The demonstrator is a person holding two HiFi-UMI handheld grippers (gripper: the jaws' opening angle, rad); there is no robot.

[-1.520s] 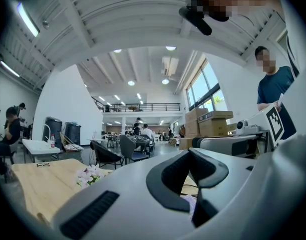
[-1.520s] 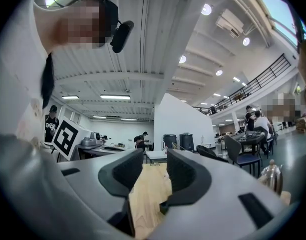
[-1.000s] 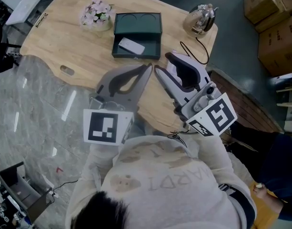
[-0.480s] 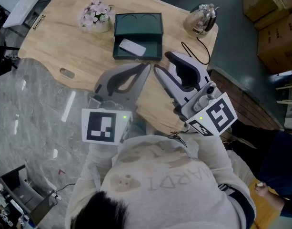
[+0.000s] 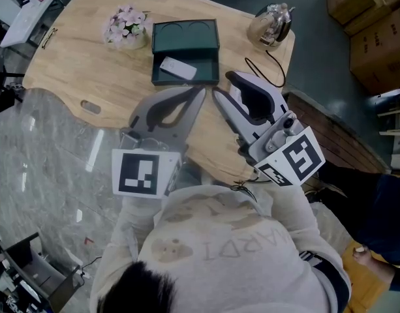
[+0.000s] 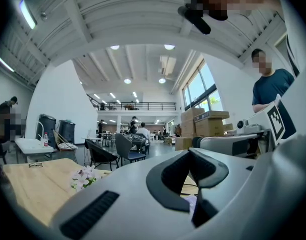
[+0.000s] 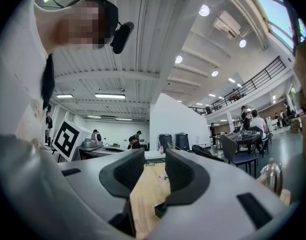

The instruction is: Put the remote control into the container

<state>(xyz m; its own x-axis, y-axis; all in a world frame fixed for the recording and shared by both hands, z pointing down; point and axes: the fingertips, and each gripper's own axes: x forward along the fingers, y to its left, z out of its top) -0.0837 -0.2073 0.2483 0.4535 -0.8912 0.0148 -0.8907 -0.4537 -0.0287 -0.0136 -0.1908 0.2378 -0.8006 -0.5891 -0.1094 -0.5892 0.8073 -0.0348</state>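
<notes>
A white remote control (image 5: 178,68) lies inside the lower tray of a dark green container (image 5: 211,65), whose lid stands open behind it on the wooden table (image 5: 69,64). Both grippers hover near the table's front edge, short of the container and apart from it. My left gripper (image 5: 201,93) is grey, its jaws together and empty. My right gripper (image 5: 223,87) is white with dark pads, also shut, with nothing between its jaws. In the right gripper view only bare tabletop (image 7: 145,194) shows in the narrow slit between the pads.
A pot of pale flowers (image 5: 127,25) stands left of the container. A glass teapot (image 5: 271,23) with a black cable (image 5: 265,70) sits at the table's right end. Cardboard boxes (image 5: 376,31) are stacked on the floor at the far right.
The head view has drifted slightly, so the table sits a little higher in the frame. Both grippers and the remote control stay where they were.
</notes>
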